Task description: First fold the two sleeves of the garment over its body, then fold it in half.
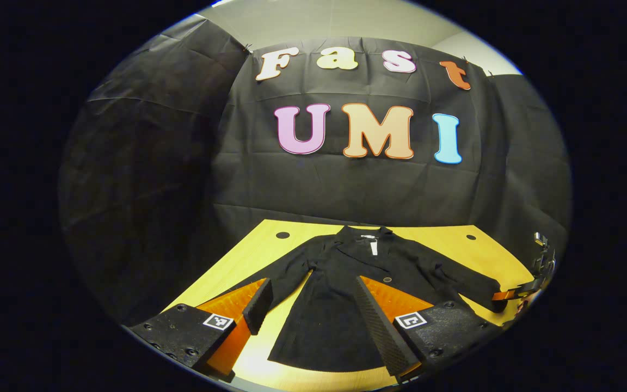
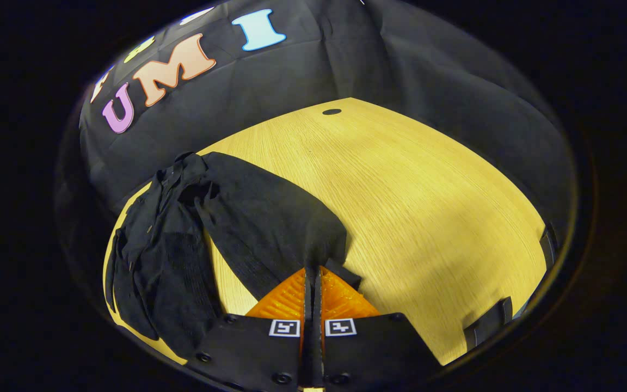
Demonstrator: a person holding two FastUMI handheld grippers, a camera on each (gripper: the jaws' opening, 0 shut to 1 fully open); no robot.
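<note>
A black coat (image 1: 340, 261) lies flat on the yellow wooden table (image 1: 444, 239), collar toward the far wall and both sleeves spread out. My left gripper (image 1: 312, 283) hovers open above the coat's lower body, with nothing between its fingers. In the left gripper view, the right gripper (image 1: 526, 288) is at the table's right edge, at the cuff of the right sleeve (image 1: 466, 280). In the right gripper view, my right gripper (image 2: 313, 269) is shut on the end of that sleeve (image 2: 270, 223), which runs back to the coat's body (image 2: 161, 256).
The table (image 2: 400, 190) has bare wood to the right of the sleeve. A small dark hole (image 2: 331, 111) sits near its far edge, and two holes (image 1: 282, 235) (image 1: 471, 237) flank the collar. Dark brackets (image 2: 490, 321) stand at the table's right rim. Black cloth walls surround the table.
</note>
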